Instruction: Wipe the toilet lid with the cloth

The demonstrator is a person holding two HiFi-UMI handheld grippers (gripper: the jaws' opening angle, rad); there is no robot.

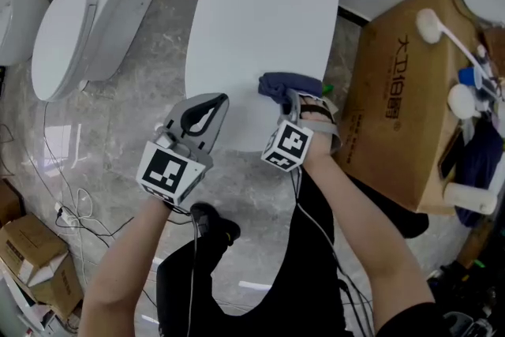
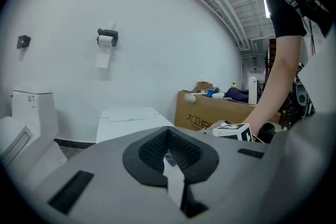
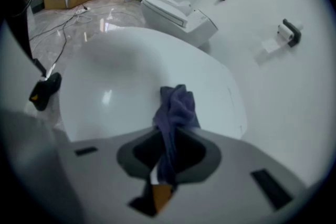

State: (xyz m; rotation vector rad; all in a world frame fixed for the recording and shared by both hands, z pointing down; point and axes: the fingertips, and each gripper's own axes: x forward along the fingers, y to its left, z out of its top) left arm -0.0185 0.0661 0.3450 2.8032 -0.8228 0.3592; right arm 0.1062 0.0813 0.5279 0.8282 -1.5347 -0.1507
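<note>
**While clamped, the cloth should be spread flat**

The left tool is held shut and empty near the toilet lid. Pinched in the closed right tool, the cloth sits bunched on the lid just ahead; overlapping passes are advised.

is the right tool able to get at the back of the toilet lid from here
Probably yes. The right tool is shut on the cloth at the front right of the toilet lid, which lies bare all the way back; the cardboard box stands off to the side.
</note>
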